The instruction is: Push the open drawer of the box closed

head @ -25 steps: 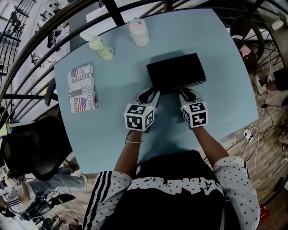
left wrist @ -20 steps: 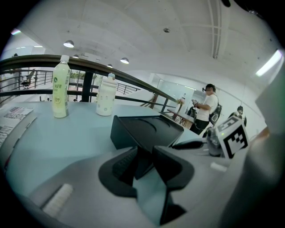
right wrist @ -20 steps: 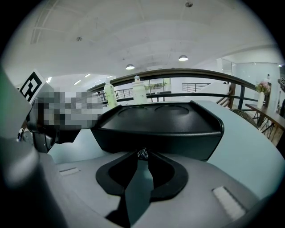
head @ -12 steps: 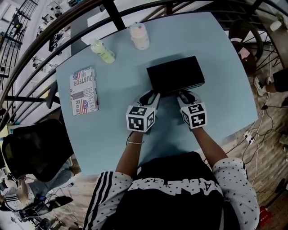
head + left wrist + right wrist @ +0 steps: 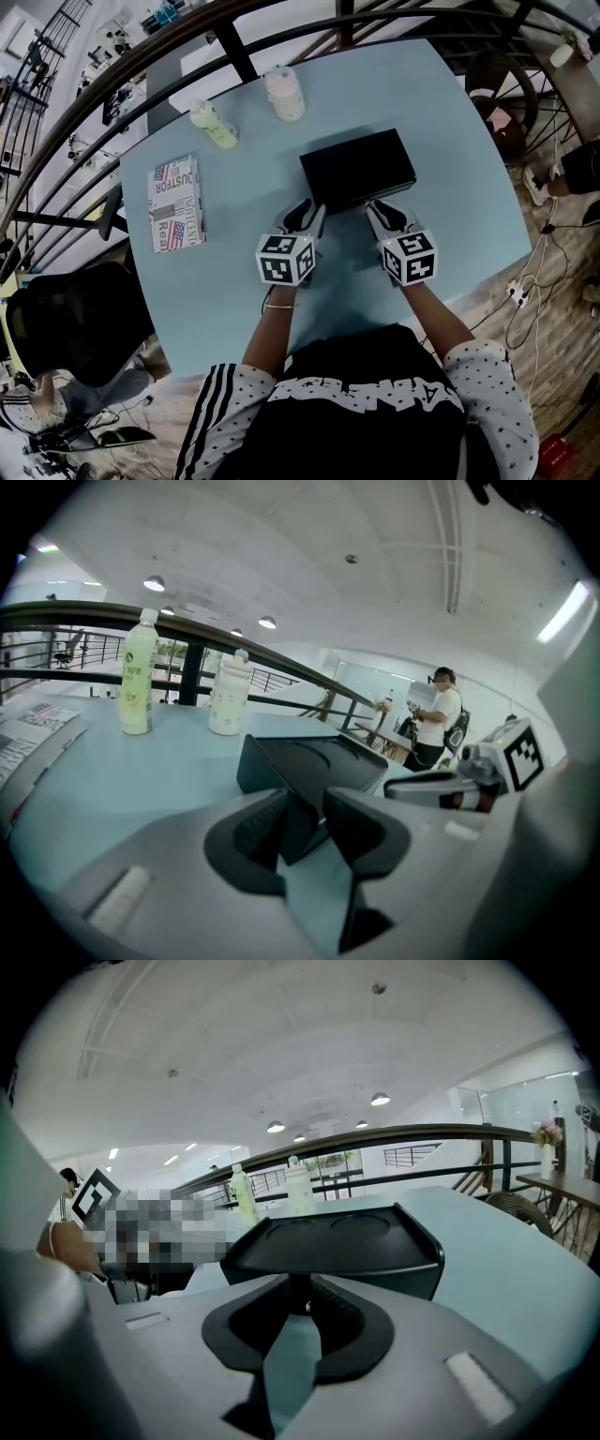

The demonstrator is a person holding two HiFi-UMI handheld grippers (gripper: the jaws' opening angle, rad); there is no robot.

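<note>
A flat black box (image 5: 358,167) lies on the light blue table (image 5: 450,216), its near long side facing me. Both grippers are at that side. My left gripper (image 5: 312,212) is at the box's near left corner; in the left gripper view that corner of the box (image 5: 309,761) pokes between the parted jaws of the left gripper (image 5: 302,803). My right gripper (image 5: 379,209) is at the near right end. The right gripper's (image 5: 300,1299) jaws are closing, and its fingertips meet against the front of the box (image 5: 337,1246) with nothing between them. The drawer front is hidden behind the fingers.
A yellow-green bottle (image 5: 214,125) and a pale bottle (image 5: 285,94) stand at the table's far edge, beyond the box. A folded newspaper (image 5: 175,203) lies at the left. A dark railing (image 5: 234,37) runs behind the table, and a black chair (image 5: 75,323) is at lower left.
The head view has shifted a little, so box and grippers sit slightly lower in the picture. Both grippers stay pressed at the box's near side.
</note>
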